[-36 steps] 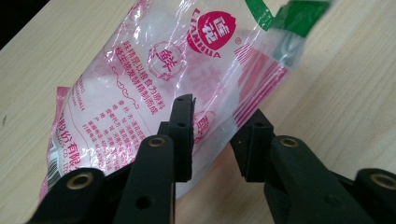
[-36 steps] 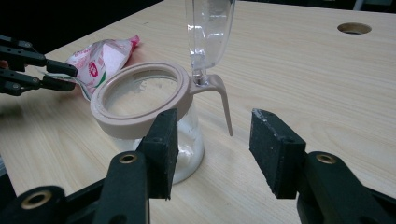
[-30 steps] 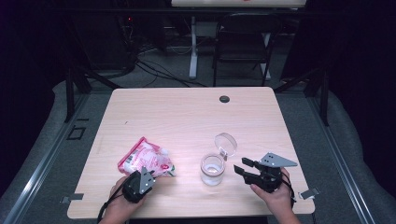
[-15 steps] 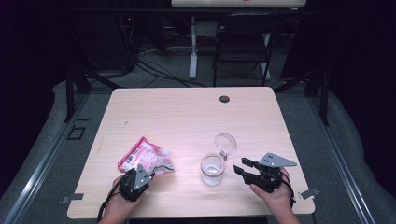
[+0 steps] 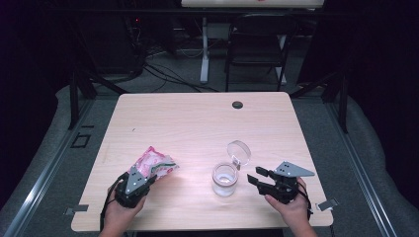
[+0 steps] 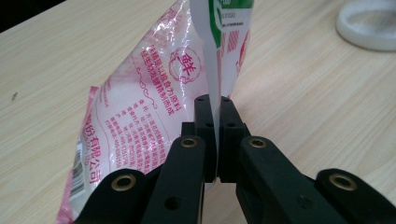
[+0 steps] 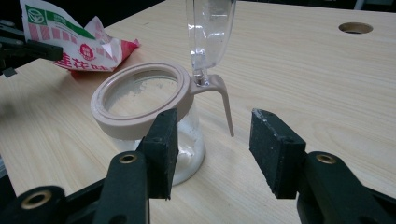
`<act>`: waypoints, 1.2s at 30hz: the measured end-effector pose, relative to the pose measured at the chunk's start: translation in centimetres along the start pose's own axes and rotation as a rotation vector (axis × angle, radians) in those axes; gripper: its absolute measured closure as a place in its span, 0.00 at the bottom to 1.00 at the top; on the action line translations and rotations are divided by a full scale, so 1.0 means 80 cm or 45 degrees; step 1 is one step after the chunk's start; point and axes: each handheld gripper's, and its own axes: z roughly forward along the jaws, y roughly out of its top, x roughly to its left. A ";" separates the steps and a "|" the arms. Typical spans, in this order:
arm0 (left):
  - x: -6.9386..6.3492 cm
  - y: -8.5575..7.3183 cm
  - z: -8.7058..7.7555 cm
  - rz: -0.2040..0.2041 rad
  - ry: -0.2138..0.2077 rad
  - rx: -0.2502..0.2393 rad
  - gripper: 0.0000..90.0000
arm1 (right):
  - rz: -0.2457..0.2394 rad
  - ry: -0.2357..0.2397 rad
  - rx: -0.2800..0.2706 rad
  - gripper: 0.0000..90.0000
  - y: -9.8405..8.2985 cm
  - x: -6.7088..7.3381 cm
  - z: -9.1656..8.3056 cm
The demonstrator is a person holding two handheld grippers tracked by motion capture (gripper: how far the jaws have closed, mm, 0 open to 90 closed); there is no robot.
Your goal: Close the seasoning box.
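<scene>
The left gripper (image 5: pixel 148 178) sits near the table's (image 5: pixel 197 118) front-left corner, jaws pinched tight on the white edge seam of the pink bag (image 6: pixel 154 107). The bag rests on the table just behind the gripper, its far end pointing toward the table centre. Open tabletop lies between the bag and the left edge, and across the whole rear half up to the round cable hole (image 5: pixel 237 104). The glass jar (image 5: pixel 225 178) stands right of centre near the front edge, its clear lid (image 5: pixel 239 152) hinged upright. The right gripper (image 5: pixel 257 177) rests just right of the jar, jaws wide apart and empty, close to the front-right corner.
</scene>
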 end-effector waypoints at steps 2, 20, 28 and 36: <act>0.006 0.002 -0.003 -0.031 0.012 -0.018 1.00 | 0.009 -0.001 -0.007 0.58 0.000 -0.002 -0.001; 0.063 0.030 -0.024 -0.224 0.068 -0.085 1.00 | 0.020 -0.013 -0.018 0.58 0.000 -0.003 -0.002; 0.093 0.049 -0.032 -0.279 0.140 -0.105 1.00 | 0.013 -0.005 -0.009 0.58 0.000 -0.002 -0.001; 0.112 0.068 -0.035 -0.288 0.154 -0.095 1.00 | 0.020 -0.012 -0.025 0.58 0.000 -0.002 -0.002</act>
